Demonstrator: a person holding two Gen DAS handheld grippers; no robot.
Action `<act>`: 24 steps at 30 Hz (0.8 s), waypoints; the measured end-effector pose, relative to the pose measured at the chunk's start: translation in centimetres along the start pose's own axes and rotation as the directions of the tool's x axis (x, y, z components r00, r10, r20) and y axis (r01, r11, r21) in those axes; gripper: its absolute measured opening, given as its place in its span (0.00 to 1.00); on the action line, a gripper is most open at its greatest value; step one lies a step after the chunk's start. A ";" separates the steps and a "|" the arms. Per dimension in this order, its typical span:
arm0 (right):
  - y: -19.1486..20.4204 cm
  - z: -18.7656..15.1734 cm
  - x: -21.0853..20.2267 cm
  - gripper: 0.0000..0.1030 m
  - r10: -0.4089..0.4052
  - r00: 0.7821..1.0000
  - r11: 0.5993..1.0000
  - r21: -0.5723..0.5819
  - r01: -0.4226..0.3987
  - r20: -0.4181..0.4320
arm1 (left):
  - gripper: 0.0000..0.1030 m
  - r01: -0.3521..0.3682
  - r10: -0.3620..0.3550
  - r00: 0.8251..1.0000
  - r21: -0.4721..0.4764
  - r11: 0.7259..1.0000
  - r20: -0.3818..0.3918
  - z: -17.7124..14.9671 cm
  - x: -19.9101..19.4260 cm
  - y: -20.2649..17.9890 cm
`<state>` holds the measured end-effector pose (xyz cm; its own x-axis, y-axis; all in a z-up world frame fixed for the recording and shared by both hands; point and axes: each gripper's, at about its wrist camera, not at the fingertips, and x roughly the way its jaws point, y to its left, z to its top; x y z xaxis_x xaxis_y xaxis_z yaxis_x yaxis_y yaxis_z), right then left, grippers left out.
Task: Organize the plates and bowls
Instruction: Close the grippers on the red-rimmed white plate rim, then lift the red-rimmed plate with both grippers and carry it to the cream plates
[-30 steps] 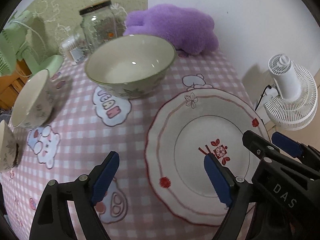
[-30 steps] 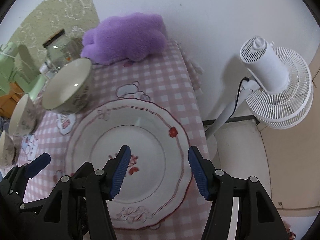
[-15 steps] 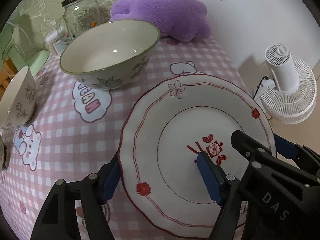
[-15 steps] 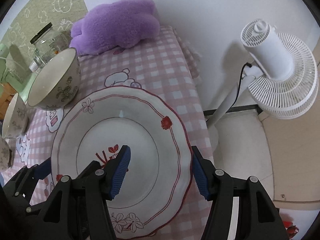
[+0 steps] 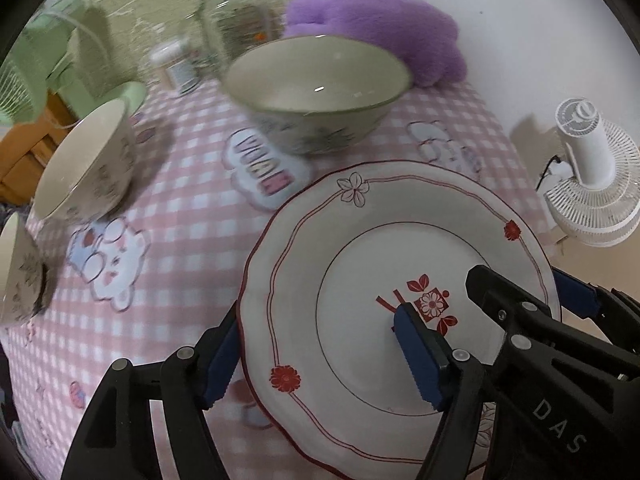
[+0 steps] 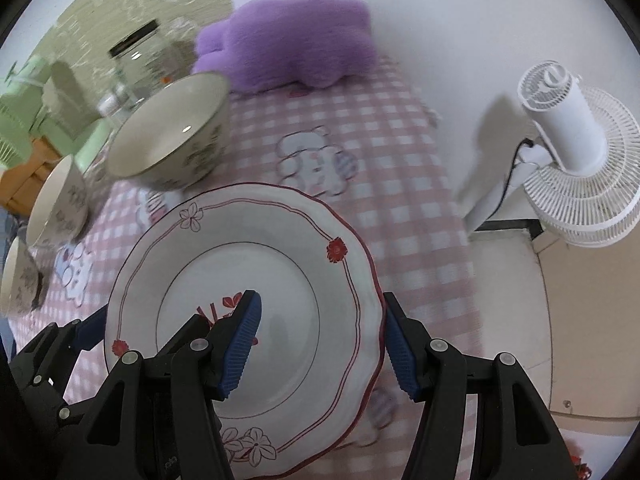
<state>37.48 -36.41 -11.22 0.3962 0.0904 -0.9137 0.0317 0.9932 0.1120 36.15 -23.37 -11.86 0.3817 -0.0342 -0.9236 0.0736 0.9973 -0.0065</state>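
A white scalloped plate (image 5: 360, 264) with red trim and flowers is held above the pink checked tablecloth (image 5: 192, 216). My left gripper (image 5: 316, 354) straddles its left rim, one finger under, one on top. My right gripper (image 6: 320, 338) straddles its right rim (image 6: 360, 280) the same way. Both are shut on the plate. A large green-rimmed bowl (image 5: 320, 88) stands behind it. Two smaller patterned bowls (image 5: 84, 164) stand at the left, also in the right wrist view (image 6: 58, 204).
A purple plush cushion (image 6: 288, 40) lies at the table's far edge. A glass jar (image 5: 236, 16) and a small jar (image 5: 176, 64) stand at the back. A white fan (image 6: 568, 128) stands on the floor to the right. A green fan (image 5: 24, 60) is at far left.
Both grippers closed onto the plate's opposite rims and lifted it off the tablecloth; it now sits higher and tilted in both views.
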 end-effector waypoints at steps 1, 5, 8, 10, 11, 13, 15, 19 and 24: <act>0.5 -0.2 0.1 0.61 0.007 1.000 1.000 -0.006 -0.008 -0.008 | 0.72 -0.008 0.008 1.000 -0.002 1.000 -0.005 -0.3 0.0 0.5; 2.0 -1.1 0.6 0.61 0.030 0.999 0.999 -0.033 -0.031 -0.034 | 0.72 -0.021 0.021 0.999 -0.016 1.000 -0.026 -1.2 0.1 2.1; 2.8 -1.4 0.7 0.61 0.034 0.999 0.998 -0.055 -0.036 -0.035 | 0.70 0.000 -0.001 1.000 -0.031 1.000 -0.025 -1.5 0.2 3.0; 2.8 -1.2 0.8 0.61 0.032 0.999 0.998 -0.059 -0.034 -0.032 | 0.70 -0.015 0.015 1.000 -0.036 0.999 -0.004 -1.4 0.0 3.4; 2.7 -1.1 0.8 0.61 0.038 0.999 0.998 -0.053 -0.039 -0.033 | 0.68 -0.026 0.026 1.000 -0.041 0.999 0.002 -1.2 0.1 3.4; 2.5 -1.0 1.0 0.56 0.038 0.999 0.998 -0.052 -0.040 -0.038 | 0.67 -0.018 0.018 1.000 -0.056 0.998 -0.002 -1.1 0.4 3.8; 2.3 -0.7 1.0 0.52 0.033 0.999 0.998 -0.058 -0.035 -0.026 | 0.66 -0.012 0.012 1.000 -0.063 0.998 -0.001 -0.9 0.5 3.9; 2.4 -0.1 1.4 0.47 0.021 1.000 0.997 -0.080 -0.022 -0.012 | 0.62 -0.002 0.002 1.000 -0.056 0.998 0.004 -0.7 0.6 3.7; 2.3 0.0 1.9 0.39 0.007 1.000 0.993 -0.114 -0.008 -0.009 | 0.56 0.018 -0.017 1.000 -0.095 0.995 0.011 -0.3 1.0 4.6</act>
<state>38.29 -33.95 -12.71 0.3880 0.0978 -0.9165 -0.0759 0.9944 0.0740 36.56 -18.83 -12.91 0.3904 -0.0519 -0.9192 -0.0074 0.9982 -0.0595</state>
